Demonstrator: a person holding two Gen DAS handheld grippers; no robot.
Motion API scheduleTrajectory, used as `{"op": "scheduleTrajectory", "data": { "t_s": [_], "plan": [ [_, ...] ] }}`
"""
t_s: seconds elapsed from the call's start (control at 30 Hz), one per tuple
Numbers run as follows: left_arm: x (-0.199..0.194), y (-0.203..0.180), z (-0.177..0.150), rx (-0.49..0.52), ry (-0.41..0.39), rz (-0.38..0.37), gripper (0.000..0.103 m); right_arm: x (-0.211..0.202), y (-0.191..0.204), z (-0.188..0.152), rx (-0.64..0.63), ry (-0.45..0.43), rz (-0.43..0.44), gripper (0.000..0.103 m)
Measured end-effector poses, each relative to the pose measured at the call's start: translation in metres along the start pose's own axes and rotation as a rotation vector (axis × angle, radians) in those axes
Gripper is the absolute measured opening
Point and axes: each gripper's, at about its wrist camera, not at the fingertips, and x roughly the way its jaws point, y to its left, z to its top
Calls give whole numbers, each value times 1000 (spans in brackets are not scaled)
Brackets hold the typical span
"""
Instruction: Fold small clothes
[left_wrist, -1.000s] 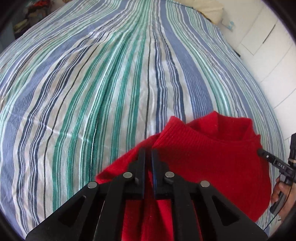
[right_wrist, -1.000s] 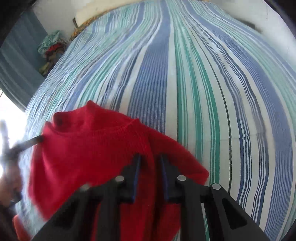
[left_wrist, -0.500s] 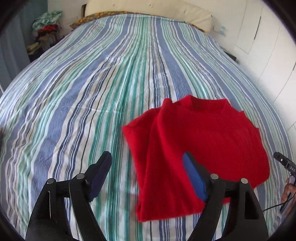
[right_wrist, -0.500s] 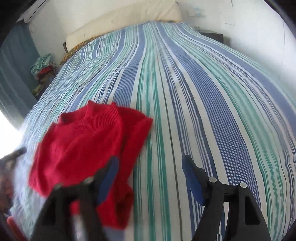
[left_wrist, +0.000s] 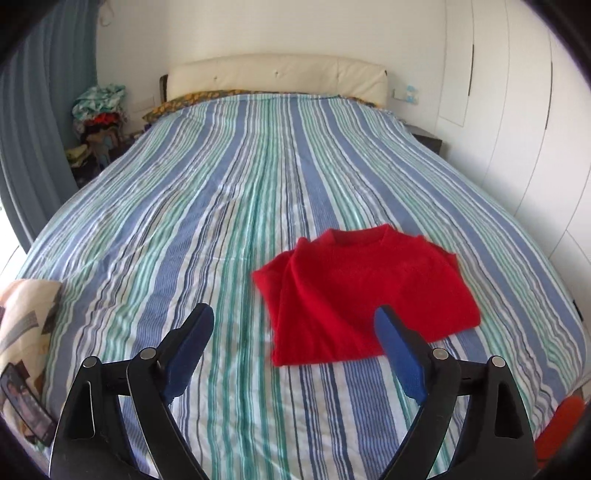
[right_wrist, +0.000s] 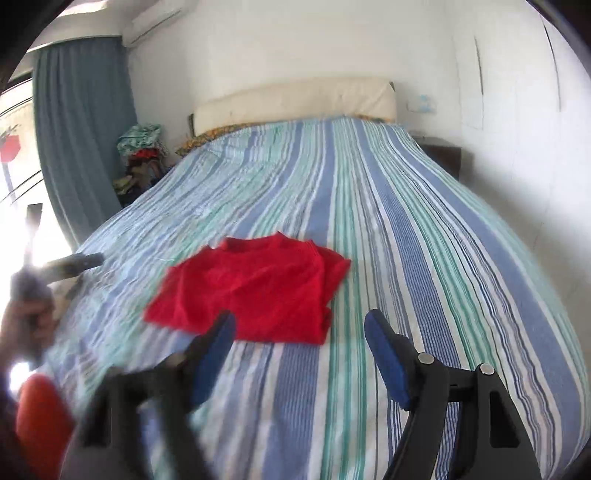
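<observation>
Both tongs, L (left_wrist: 293, 341) & R (right_wrist: 299, 343), opening w/ nothing between; next, check red sweater (left_wrist: 365, 295) edges square on bed (left_wrist: 221, 184) before regrip.

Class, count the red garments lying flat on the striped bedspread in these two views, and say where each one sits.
1. A folded red sweater lies on the striped bedspread near its foot end, collar toward the headboard. Further garments could lie outside both views.

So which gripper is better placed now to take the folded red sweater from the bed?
Probably left. The left gripper has the red sweater partly between its opening jaws; for the right gripper it lies off to one side. Both hold nothing.
</observation>
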Motion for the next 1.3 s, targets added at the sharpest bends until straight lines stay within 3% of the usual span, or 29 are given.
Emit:
{"op": "scheduleTrajectory", "data": {
  "t_s": [0.07, 0.13, 0.2, 0.3, 0.4, 0.6, 0.83, 0.93, 0.97, 1.1, 1.13, 1.17, 1.2, 1.23, 1.3],
  "plan": [
    [-20, -1, -7, -15, -15, -38, 93, -39, 29, 4, -59, -5, 72, 75],
    [-34, -3, -18, -20, -45, -64, 98, -79, 60, 9, -95, -22, 224, 75],
    [-32, -6, -31, -16, -48, -78, 99, -108, 86, 16, -150, -67, 337, 89],
    [-2, -4, -59, -53, 35, -83, 99, -103, 105, 19, -212, -94, 319, 96],
    [25, 0, -92, -85, 97, -69, 98, -39, 93, 11, -155, -26, 268, 96],
    [49, 9, -137, -63, 124, -29, 98, 113, 34, -29, 10, 147, 173, 95],
    [75, 21, -162, -79, 166, -22, 98, 222, -50, -16, 247, 227, 59, 95],
    [85, 21, -171, -72, 196, -18, 98, 255, -79, -15, 378, 249, 79, 83],
    [88, 21, -173, -72, 205, -18, 98, 265, -85, -15, 414, 254, 101, 75],
    [92, 21, -175, -77, 214, -22, 98, 299, -95, -27, 510, 304, 155, 69],
    [92, 22, -174, -81, 215, -25, 98, 303, -95, -30, 511, 316, 155, 56],
    [92, 23, -175, -85, 217, -29, 98, 305, -96, -32, 512, 327, 147, 29],
    [93, 23, -175, -89, 220, -33, 98, 307, -98, -34, 531, 340, 168, 14],
    [92, 24, -175, -94, 222, -37, 98, 308, -100, -34, 561, 355, 200, 13],
    [93, 27, -173, -105, 225, -47, 98, 300, -95, -23, 547, 339, 184, 12]
  ]
}}
